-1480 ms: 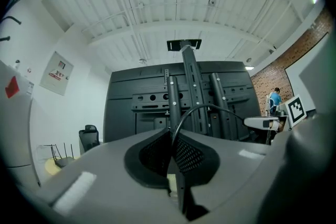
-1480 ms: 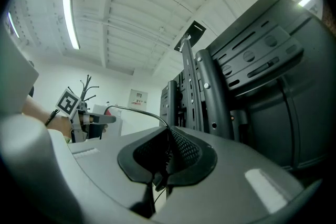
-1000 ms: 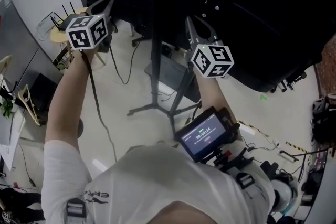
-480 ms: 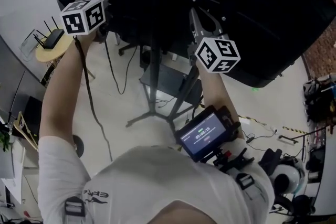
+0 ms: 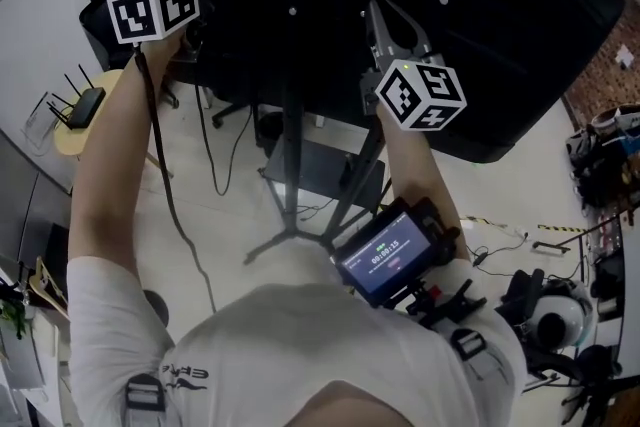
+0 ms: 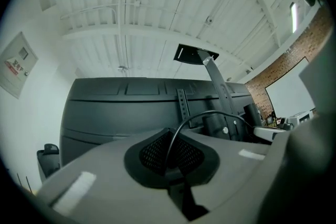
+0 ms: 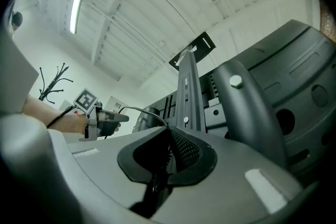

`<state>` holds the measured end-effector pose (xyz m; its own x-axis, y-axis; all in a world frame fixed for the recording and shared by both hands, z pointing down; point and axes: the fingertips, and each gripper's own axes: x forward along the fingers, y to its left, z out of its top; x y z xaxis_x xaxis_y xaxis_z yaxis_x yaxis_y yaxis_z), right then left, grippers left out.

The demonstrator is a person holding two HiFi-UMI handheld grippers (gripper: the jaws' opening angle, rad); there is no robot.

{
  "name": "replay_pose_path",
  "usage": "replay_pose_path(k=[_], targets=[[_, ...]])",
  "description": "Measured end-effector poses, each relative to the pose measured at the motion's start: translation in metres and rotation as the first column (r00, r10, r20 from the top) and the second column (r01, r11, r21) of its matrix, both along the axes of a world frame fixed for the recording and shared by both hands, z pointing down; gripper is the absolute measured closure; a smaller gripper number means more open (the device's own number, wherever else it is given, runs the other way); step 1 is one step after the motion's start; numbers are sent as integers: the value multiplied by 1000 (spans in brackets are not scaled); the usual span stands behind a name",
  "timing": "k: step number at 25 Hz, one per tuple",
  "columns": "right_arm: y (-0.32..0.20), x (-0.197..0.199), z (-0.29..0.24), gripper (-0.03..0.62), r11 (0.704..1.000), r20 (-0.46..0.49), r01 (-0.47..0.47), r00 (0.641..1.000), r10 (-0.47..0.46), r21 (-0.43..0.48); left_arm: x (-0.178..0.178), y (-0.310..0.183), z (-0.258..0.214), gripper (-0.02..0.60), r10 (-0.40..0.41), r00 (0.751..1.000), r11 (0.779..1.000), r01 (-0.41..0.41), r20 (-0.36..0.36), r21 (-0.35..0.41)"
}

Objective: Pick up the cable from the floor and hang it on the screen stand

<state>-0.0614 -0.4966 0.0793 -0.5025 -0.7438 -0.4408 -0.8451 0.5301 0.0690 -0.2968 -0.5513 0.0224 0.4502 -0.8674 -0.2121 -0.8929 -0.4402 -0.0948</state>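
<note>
Black cable (image 6: 207,112) — left gripper (image 6: 169,153), right gripper (image 7: 169,153) clamp it — shirt (image 5: 300,355): "ERA".

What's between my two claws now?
A slack arc of cable runs from right claw to left claw, seen in the right gripper view. Head view shows the stand pole between them.

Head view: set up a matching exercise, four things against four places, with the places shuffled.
Things:
1. thin black cable
2. black router with antennas
3. small lit screen
4. large black display panel

Places:
A. on the round wooden table
B. just in front of the person's chest
C. pinched in the jaws of the left gripper and right gripper
D. mounted on the black tripod stand

Pairs: 1-C, 2-A, 3-B, 4-D
</note>
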Motion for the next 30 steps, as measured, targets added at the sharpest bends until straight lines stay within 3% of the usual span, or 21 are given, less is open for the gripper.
replay_pose_path(k=[7,17,30], targets=[[-9,-12,-23,563,998,1,-59,998,59,29,10,-22,-15,581,16,999,1000,-16,32,-5],[-29,-13,-42,563,989,-9,-147,989,147,-2,7,-50,-26,581,50,999,997,-50,-4,-58],[-41,-29,-45,563,943,-154,-332,933,325,-23,1,-73,-12,581,14,997,993,-5,74,-118]])
